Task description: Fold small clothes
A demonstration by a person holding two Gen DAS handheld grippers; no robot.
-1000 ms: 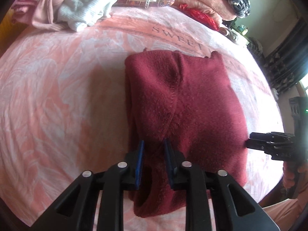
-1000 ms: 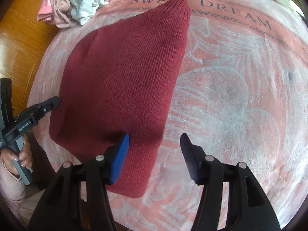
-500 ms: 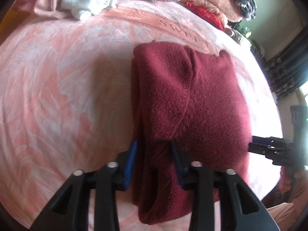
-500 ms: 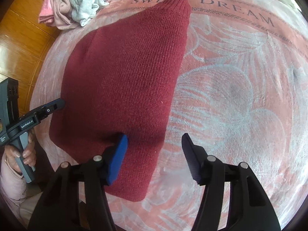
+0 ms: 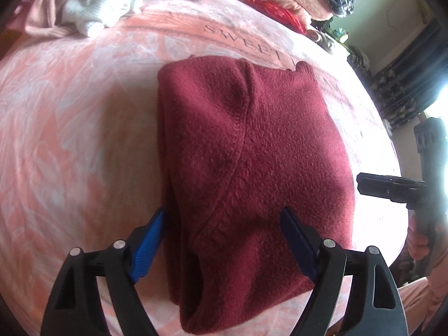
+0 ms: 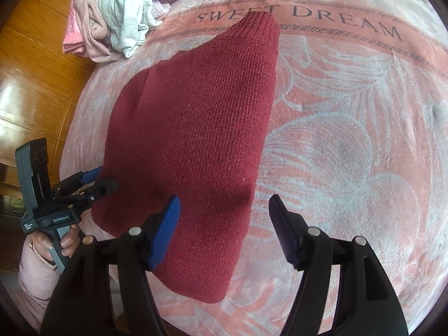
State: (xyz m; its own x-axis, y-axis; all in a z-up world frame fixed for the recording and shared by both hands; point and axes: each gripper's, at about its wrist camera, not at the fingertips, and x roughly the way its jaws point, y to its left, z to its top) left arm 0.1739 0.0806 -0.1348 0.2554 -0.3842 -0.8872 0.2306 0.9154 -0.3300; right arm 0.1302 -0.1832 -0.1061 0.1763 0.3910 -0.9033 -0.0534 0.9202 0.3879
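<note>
Jaws of left gripper [image 5: 224, 224] opening, spread over the near edge of the folded maroon sweater [image 5: 246, 154] without pinching it, jaws of right gripper [image 6: 224, 212] opening too, gripping nothing, astride its right edge, sweater flat on pink bedspread [image 6: 350, 140].

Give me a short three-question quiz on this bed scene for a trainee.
1. True or false: the dark red sweater lies on the pink blanket.
2. The left gripper is: A) clamped on the sweater, B) open over it.
3. What words are printed on the blanket?

Key: 1 true. 2 B; its jaws are opening, with sweater cloth between them, not pinched. 3 SWEET DREAM.
</note>
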